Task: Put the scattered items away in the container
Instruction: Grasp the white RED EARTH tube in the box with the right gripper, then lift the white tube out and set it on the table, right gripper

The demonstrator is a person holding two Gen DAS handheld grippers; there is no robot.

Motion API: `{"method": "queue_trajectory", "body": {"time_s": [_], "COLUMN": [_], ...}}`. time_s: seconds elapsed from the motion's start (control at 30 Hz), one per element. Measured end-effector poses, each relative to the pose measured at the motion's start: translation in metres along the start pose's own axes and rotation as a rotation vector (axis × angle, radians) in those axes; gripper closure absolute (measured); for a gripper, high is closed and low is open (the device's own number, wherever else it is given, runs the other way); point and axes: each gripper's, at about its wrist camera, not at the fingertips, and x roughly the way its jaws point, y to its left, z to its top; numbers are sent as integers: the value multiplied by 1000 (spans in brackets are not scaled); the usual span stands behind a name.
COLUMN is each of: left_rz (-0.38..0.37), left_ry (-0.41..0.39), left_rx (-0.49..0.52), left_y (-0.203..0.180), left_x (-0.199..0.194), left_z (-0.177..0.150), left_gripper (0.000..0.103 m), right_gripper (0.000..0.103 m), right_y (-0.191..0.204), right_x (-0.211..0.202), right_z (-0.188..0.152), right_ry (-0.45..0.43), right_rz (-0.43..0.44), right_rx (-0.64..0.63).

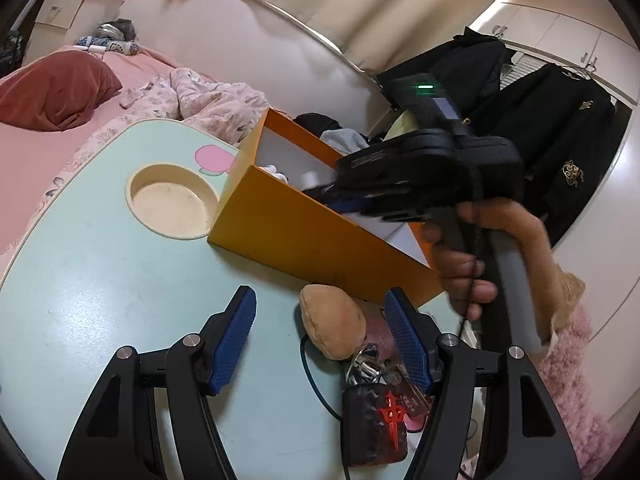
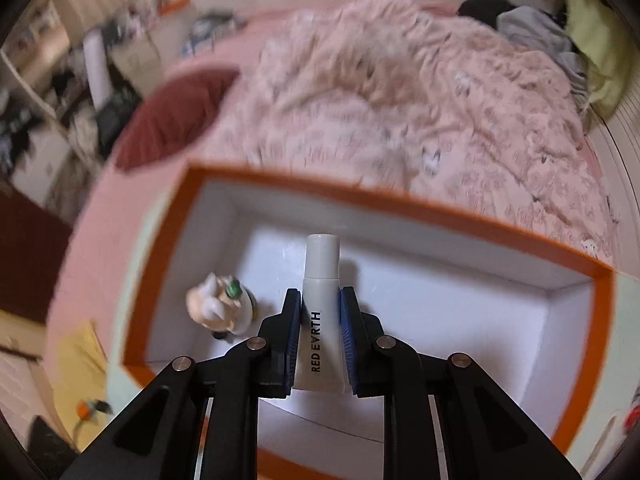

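Note:
An orange box (image 1: 296, 232) with a white inside stands on the pale green table (image 1: 100, 300). In the right wrist view my right gripper (image 2: 320, 300) is shut on a white "RED EARTH" tube (image 2: 320, 280) and holds it over the inside of the box (image 2: 440, 216). A small white figurine (image 2: 220, 308) lies in the box's left corner. My left gripper (image 1: 320, 312) is open above the table. A tan plush (image 1: 332, 320) and a dark keychain pouch with keys (image 1: 376, 412) lie between its fingers. The right gripper's body (image 1: 424, 172) hangs over the box.
The table has a round cream recess (image 1: 172, 200) left of the box. A pink bed with a rumpled blanket (image 2: 400, 100) and a red pillow (image 1: 56, 88) lies behind. Black clothes (image 1: 552, 128) hang at the right. A pink fluffy rug (image 1: 576, 384) lies at the lower right.

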Motion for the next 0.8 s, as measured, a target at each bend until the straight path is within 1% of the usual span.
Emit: {"method": "queue_trajectory", "body": {"time_s": [0.03, 0.07, 0.13, 0.2, 0.23, 0.33, 0.43, 0.5, 0.6, 0.73, 0.8], "left_rz": [3, 7, 8, 9, 9, 14, 27, 34, 40, 45, 45], "left_ry": [1, 2, 8, 13, 15, 24, 31, 35, 43, 42, 43], "left_rx": [0, 0, -1, -3, -4, -3, -6, -8, -11, -9, -7], "left_y": [0, -1, -1, -1, -1, -1, -2, -2, -1, -2, -2], "left_x": [0, 1, 2, 3, 3, 5, 7, 8, 10, 9, 9], "left_z": [0, 0, 0, 0, 0, 0, 0, 1, 1, 0, 0], "left_gripper": [36, 36, 36, 36, 36, 36, 36, 36, 36, 36, 36], "right_gripper": [84, 84, 84, 84, 84, 84, 84, 84, 84, 83, 76], "right_y": [-4, -9, -11, -16, -16, -29, -40, -53, -69, -76, -78], "right_x": [-14, -36, -66, -97, -103, -121, -114, -101, -86, -83, -86], "right_z": [-3, -10, -24, -51, -59, -106, -140, -156, -166, -172, -172], "right_ry": [-47, -113, -201, -255, -256, -226, -175, -129, -92, -94, -107], "right_rz": [18, 41, 69, 128, 149, 245, 262, 263, 234, 222, 206], "right_rx": [17, 30, 20, 0, -10, -71, -89, -68, -24, -15, -17]}}
